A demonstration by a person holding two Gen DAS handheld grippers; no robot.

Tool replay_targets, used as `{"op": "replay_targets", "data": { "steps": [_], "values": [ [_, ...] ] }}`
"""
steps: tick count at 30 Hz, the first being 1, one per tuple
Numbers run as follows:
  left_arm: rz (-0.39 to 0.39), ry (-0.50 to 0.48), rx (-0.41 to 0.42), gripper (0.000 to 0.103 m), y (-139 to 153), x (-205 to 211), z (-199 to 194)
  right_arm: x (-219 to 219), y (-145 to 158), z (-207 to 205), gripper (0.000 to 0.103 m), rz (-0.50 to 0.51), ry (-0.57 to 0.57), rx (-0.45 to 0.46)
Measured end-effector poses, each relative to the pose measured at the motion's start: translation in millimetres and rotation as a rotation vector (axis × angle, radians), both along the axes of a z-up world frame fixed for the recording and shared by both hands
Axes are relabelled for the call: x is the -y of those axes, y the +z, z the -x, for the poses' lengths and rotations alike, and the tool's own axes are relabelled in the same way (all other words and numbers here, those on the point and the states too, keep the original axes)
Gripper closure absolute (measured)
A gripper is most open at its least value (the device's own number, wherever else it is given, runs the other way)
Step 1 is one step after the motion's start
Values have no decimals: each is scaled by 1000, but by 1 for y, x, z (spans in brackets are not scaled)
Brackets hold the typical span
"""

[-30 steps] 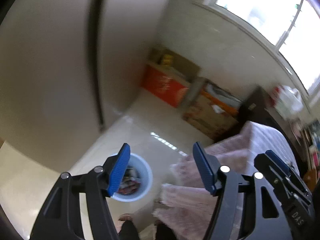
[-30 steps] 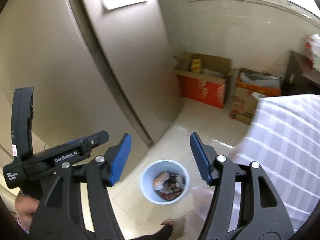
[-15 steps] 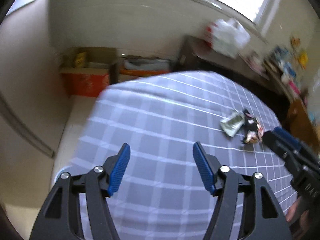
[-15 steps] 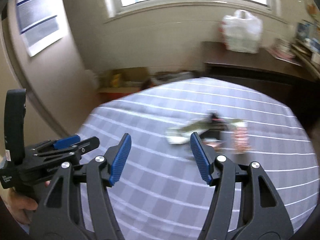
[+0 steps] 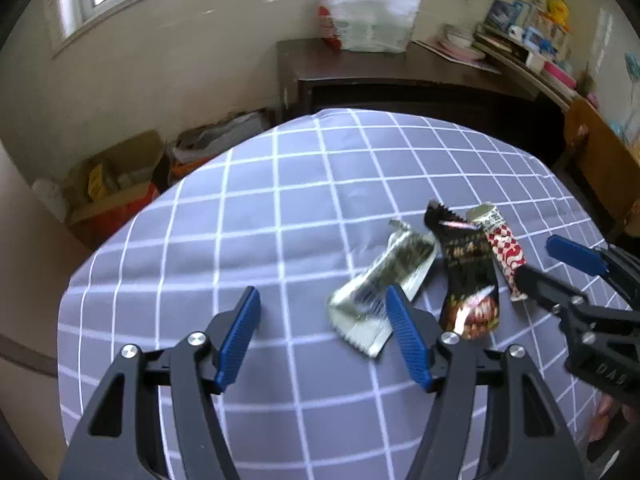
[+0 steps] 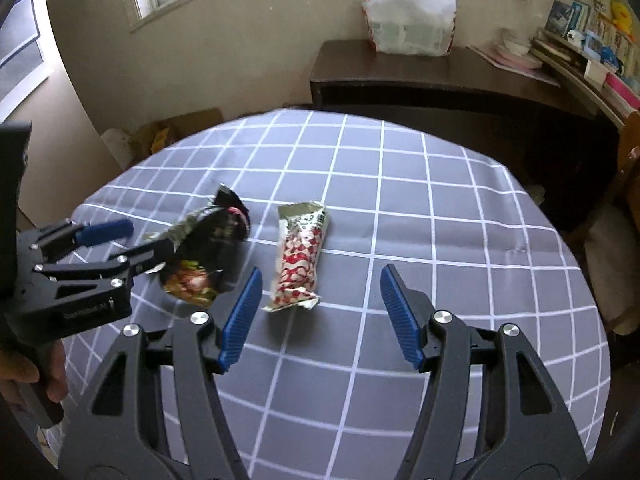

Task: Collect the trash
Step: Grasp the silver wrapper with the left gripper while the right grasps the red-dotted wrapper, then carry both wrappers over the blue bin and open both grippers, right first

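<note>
Both grippers are hovering with fingers spread wide and gripping nothing, the left gripper (image 5: 322, 338) just left of the black wrapper (image 5: 468, 276), the right gripper (image 6: 320, 314) right of it, over the checked surface (image 5: 256, 216).

Left gripper (image 5: 322, 338) and right gripper (image 6: 320, 312): black plastic frames with triangular cutouts, silver screws, ribbed blue pads on jaws, white lettering on sides.

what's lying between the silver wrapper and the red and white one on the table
A black snack wrapper lies between the silver wrapper and red-and-white wrapper, clearest in the left wrist view.
</note>
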State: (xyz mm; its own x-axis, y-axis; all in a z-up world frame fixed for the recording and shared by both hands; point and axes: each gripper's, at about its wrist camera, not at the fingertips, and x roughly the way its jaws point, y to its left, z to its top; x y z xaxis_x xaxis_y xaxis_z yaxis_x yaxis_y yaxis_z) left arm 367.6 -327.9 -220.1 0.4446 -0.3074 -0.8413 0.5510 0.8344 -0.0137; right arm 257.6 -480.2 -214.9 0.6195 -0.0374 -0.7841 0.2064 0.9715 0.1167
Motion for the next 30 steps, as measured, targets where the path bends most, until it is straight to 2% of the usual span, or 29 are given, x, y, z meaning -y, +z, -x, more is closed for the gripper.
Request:
{"op": "replay_targets", "data": {
  "steps": [6, 7, 9, 11, 13, 15, 16, 18, 23, 26, 30],
  "values": [
    [-28, -79, 50, 39, -1, 25, -1, -11, -3, -20, 42, 51, 49, -21],
    [-27, -89, 58, 42, -1, 27, -1, -13, -4, -21, 48, 68, 51, -23],
    [5, -114, 49, 53, -1, 27, -1, -17, -4, -23, 61, 113, 65, -27],
    [15, -138, 72, 69, -1, 25, 4, -20, -3, -23, 70, 124, 78, -29],
    [20, -129, 85, 81, 0, 22, 6, -23, -3, -23, 83, 131, 90, -32],
    [35, -114, 87, 95, 0, 17, 8, -28, -1, -21, 87, 157, 96, -30],
    [51, -97, 88, 97, 1, 11, 8, -29, 1, -18, 89, 151, 94, -24],
    [66, -64, 88, 98, 3, 1, 9, -30, 8, -12, 89, 147, 82, 1],
    [190, 9, 64, 98, 22, -46, 17, -40, 40, 4, 89, 134, 82, 80],
    [247, 47, 64, 98, 34, -75, 27, -62, 60, 9, 89, 106, 125, 123],
    [293, 108, 71, 98, 45, -123, 44, -114, 79, 13, 89, 31, 224, 171]
  ]
}}
